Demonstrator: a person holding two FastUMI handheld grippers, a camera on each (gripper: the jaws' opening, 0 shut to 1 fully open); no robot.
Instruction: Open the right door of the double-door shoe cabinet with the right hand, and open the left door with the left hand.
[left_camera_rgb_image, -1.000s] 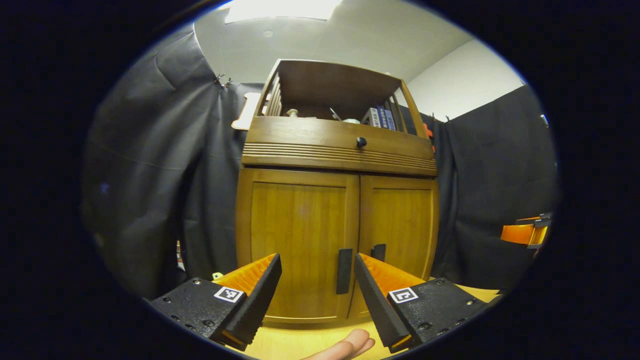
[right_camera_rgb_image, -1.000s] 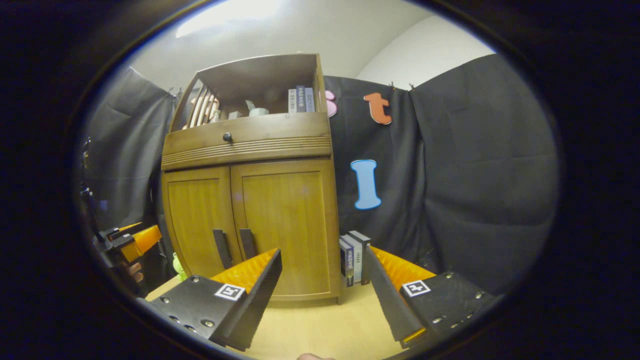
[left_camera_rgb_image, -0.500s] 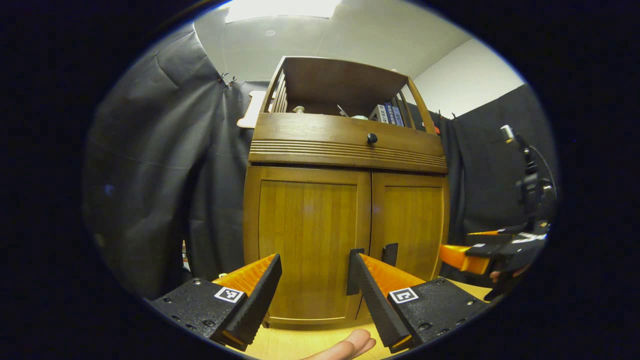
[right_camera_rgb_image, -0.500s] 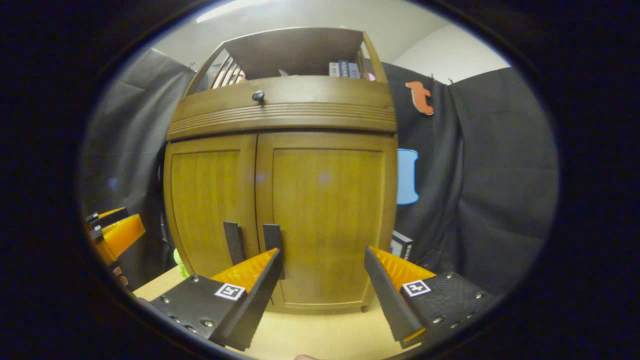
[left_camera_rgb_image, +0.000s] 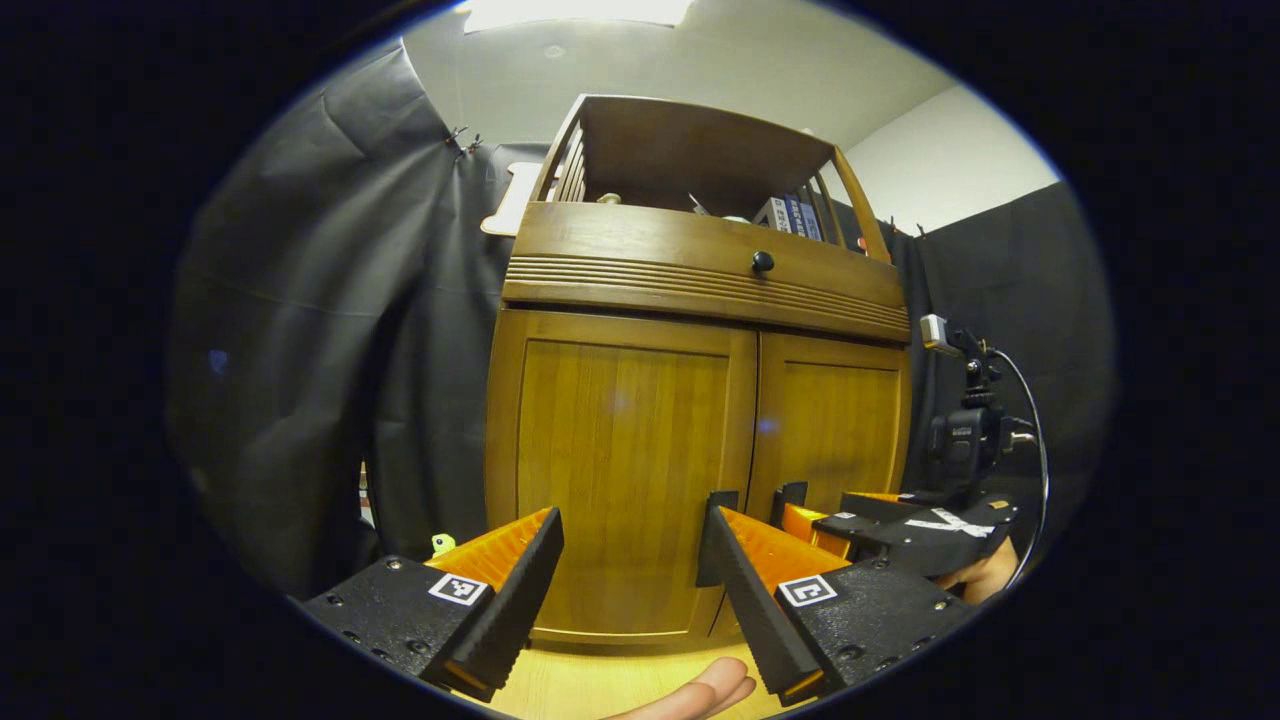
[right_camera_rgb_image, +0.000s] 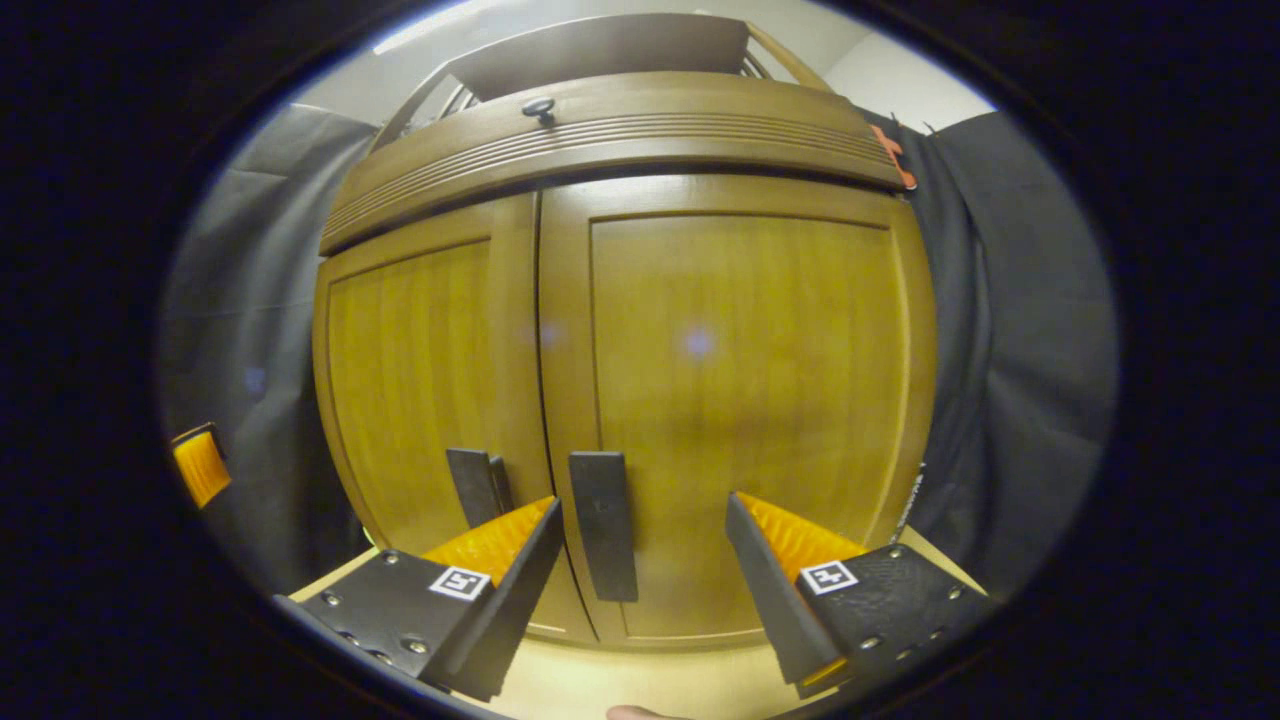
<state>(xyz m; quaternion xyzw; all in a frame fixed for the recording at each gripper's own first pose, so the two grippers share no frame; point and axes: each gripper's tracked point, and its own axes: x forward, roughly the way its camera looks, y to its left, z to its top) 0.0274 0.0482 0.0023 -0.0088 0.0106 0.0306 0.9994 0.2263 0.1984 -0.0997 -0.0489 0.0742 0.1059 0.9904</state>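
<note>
Both grippers have closed in on the shoe cabinet (right_camera_rgb_image: 700, 330), which stands on the tabletop (right_camera_rgb_image: 640, 685) with its 2 doors shut. Right gripper (right_camera_rgb_image: 640, 560) is spread wide, the right door's handle (right_camera_rgb_image: 603, 525) between its fingers, untouched. Left gripper (left_camera_rgb_image: 630, 570) gapes before the left door (left_camera_rgb_image: 620, 470).

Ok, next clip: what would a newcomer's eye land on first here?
The wooden cabinet takes up the middle of both views, its two doors shut. In the right gripper view the right door's dark handle stands between the open fingers of the right claw, close ahead. In the left gripper view the left claw is open too, in front of the left door.
</note>
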